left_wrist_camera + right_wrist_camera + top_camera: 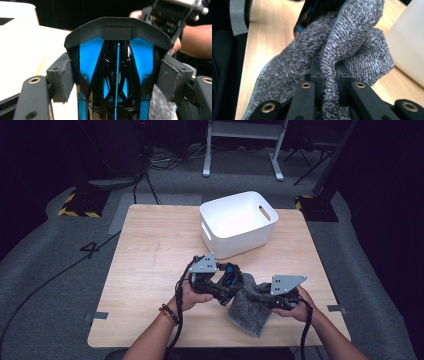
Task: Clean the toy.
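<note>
A glossy black-and-blue plastic object is clamped in my left gripper just above the table's front half. In the left gripper view the object sits between the two padded jaws of that gripper, which press on its sides. My right gripper is shut on a fold of a grey terry cloth. In the right gripper view the cloth rises from the pinched jaws of the gripper and drapes against the black-and-blue object.
A white plastic bin with handle slots stands at the back of the wooden table, just beyond the grippers. Its wall is close on the right in the right gripper view. Cables trail off the table's front edge.
</note>
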